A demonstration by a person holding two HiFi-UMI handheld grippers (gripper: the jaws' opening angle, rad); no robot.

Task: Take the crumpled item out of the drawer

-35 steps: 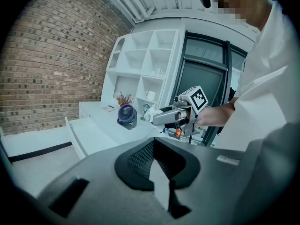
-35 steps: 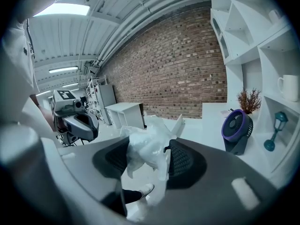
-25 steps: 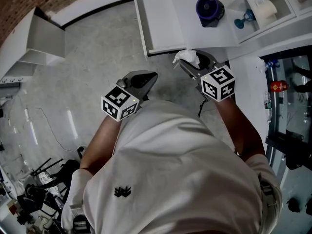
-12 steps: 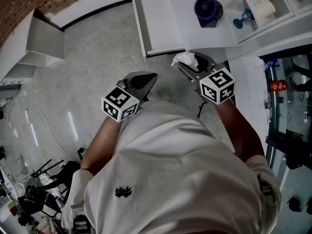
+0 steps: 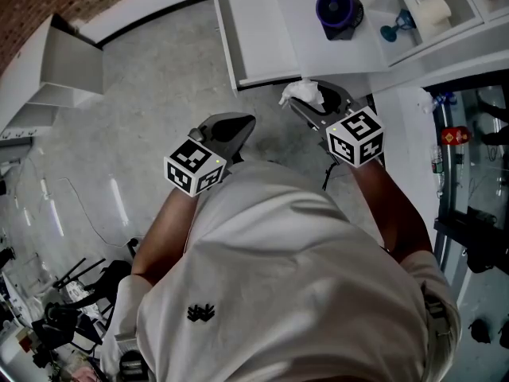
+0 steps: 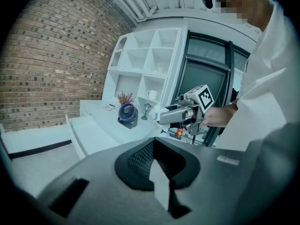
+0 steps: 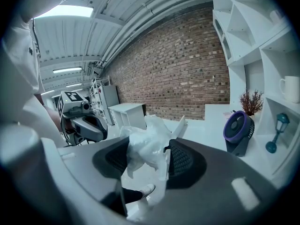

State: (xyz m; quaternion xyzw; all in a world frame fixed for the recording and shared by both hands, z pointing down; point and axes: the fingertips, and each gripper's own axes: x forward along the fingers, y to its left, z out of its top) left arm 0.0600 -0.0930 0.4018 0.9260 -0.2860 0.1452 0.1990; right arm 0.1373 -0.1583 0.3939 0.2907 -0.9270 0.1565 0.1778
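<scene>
From the head, looks steeply down from well above onto the left gripper (image 5: 241,127), the right gripper (image 5: 312,103) and the open white drawer (image 5: 262,38). From each gripper, sits tight behind own dark jaws; from the left, faces the tall white shelving unit (image 6: 140,64), from the right, the red brick wall (image 7: 187,69). Shares the round purple desk fan (image 5: 340,8) across all three, and catches each gripper in the other's view.
</scene>
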